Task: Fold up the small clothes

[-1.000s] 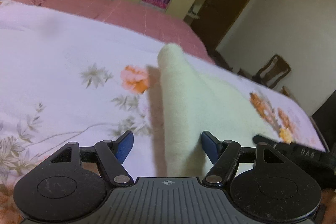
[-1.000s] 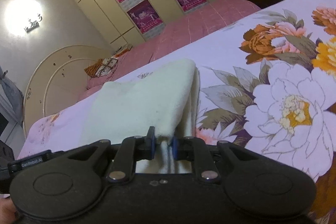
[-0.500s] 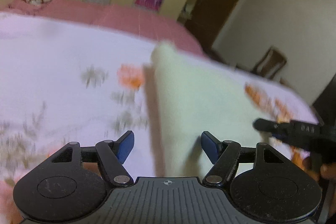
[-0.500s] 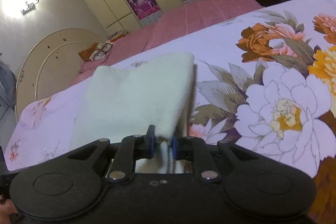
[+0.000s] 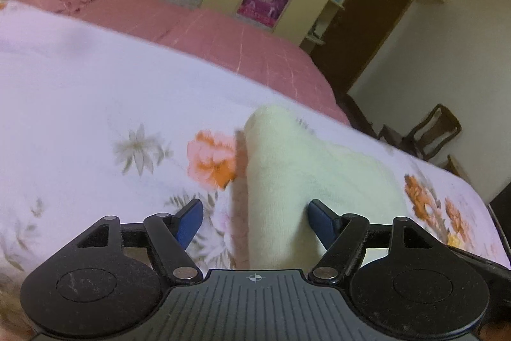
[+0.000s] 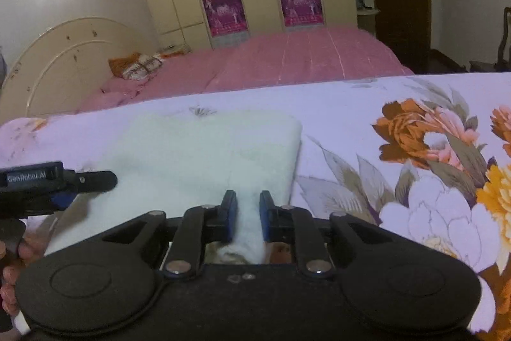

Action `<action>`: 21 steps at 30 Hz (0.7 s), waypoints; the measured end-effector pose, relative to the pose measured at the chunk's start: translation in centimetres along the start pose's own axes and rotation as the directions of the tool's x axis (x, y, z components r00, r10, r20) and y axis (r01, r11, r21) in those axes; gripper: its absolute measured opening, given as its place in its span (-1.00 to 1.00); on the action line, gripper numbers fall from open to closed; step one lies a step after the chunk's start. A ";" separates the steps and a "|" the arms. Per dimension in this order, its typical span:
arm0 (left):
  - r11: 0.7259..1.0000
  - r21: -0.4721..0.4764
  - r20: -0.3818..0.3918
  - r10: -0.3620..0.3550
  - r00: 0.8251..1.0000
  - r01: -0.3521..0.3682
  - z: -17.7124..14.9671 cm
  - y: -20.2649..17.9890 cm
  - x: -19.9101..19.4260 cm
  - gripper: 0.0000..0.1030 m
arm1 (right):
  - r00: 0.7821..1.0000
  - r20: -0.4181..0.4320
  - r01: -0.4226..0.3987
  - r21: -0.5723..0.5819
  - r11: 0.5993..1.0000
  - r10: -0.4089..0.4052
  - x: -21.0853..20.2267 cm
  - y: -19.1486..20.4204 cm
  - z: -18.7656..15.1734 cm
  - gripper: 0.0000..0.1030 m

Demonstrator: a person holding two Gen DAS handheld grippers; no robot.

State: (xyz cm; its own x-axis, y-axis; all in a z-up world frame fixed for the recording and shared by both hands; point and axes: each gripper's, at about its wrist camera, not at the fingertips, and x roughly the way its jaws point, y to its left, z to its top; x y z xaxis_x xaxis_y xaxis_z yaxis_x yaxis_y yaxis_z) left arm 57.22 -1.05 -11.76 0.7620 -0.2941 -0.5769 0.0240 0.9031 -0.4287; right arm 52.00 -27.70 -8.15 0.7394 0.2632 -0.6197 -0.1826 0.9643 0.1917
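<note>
A pale cream fleece garment (image 5: 303,168) lies folded on the floral bedspread (image 5: 95,101). Its near left edge rises between the fingers of my left gripper (image 5: 255,219). Those jaws are opening and stand wide, the left pad clear of the fabric. In the right wrist view the garment (image 6: 207,155) spreads flat ahead. My right gripper (image 6: 245,213) is closing on a bunched fold of its near edge, both pads against the cloth. The left gripper (image 6: 105,181) reaches in from the left over the garment's near left part.
The bedspread (image 6: 351,117) ends at a pink quilt (image 6: 287,59) behind. A cream headboard (image 6: 64,59) and a patterned pillow (image 6: 137,67) are at the far left, wardrobes behind. A wooden chair (image 5: 437,130) stands beyond the bed's right edge. A hand (image 6: 19,251) holds the left gripper.
The right wrist view has rolled to level, and the garment now lies flatter and wider ahead of it. The left gripper has come into that view from the left. The right grip still holds.
</note>
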 end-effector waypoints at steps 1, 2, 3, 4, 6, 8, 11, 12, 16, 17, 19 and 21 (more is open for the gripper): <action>1.000 0.009 0.038 -0.003 0.999 0.002 0.2 -0.2 -0.4 0.42 | 1.000 0.011 -0.002 0.003 1.000 0.002 -0.4 -0.1 0.2 -0.71; 1.000 0.009 0.064 0.003 0.998 -0.004 0.4 -0.5 -0.5 0.42 | 0.999 0.040 -0.014 0.004 1.000 0.013 -0.8 0.1 0.4 -0.65; 1.000 -0.002 0.075 0.011 0.997 -0.011 0.8 -0.4 -0.4 0.42 | 0.997 0.072 -0.025 0.001 1.000 0.025 -1.2 0.1 0.8 -0.62; 1.000 -0.020 0.069 0.022 0.997 -0.021 1.3 -0.1 0.1 0.42 | 0.995 0.094 -0.031 -0.003 1.000 0.032 -1.3 0.3 1.2 -0.61; 0.998 -0.046 0.054 0.040 0.998 -0.038 2.1 0.3 1.2 0.42 | 0.996 0.092 -0.015 -0.012 1.000 0.016 -0.4 0.5 1.9 -0.60; 0.998 -0.035 0.000 0.056 0.998 -0.056 2.6 0.5 3.0 0.42 | 0.998 0.069 -0.013 -0.005 1.000 0.013 1.0 0.4 2.5 -0.60; 0.997 0.029 -0.028 0.071 0.997 -0.070 2.7 0.3 4.2 0.44 | 0.999 -0.017 0.041 -0.035 0.999 -0.042 3.5 0.2 2.3 -0.64; 0.995 0.055 -0.032 0.083 0.996 -0.081 2.7 -0.1 4.2 0.46 | 0.999 -0.009 0.045 -0.042 0.998 -0.046 3.5 0.1 2.2 -0.64; 0.995 0.078 -0.030 0.064 0.998 -0.061 2.9 -0.8 1.8 0.46 | 0.999 -0.004 0.050 -0.017 0.999 -0.050 2.4 -0.1 2.1 -0.59; 0.991 0.115 -0.025 0.067 0.997 -0.063 2.7 -1.4 1.0 0.46 | 0.999 0.015 0.045 -0.008 0.999 -0.045 1.2 0.1 2.0 -0.51; 0.980 0.189 -0.039 0.062 0.997 -0.054 1.1 -2.1 -0.4 0.46 | 0.999 0.045 0.012 -0.005 1.000 -0.012 -0.9 0.1 1.4 -0.37; 0.972 0.233 -0.048 0.056 0.997 -0.044 -0.5 -2.5 -1.8 0.46 | 0.999 0.031 -0.016 -0.007 1.000 0.016 -2.3 0.2 0.5 -0.38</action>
State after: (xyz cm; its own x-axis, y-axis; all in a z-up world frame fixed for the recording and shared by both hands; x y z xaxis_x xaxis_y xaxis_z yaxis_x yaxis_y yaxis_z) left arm 55.45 -2.93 -10.02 0.7303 -0.2573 -0.6328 0.1405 0.9631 -0.2295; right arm 50.54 -28.13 -6.32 0.7560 0.2774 -0.5930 -0.1987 0.9603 0.1959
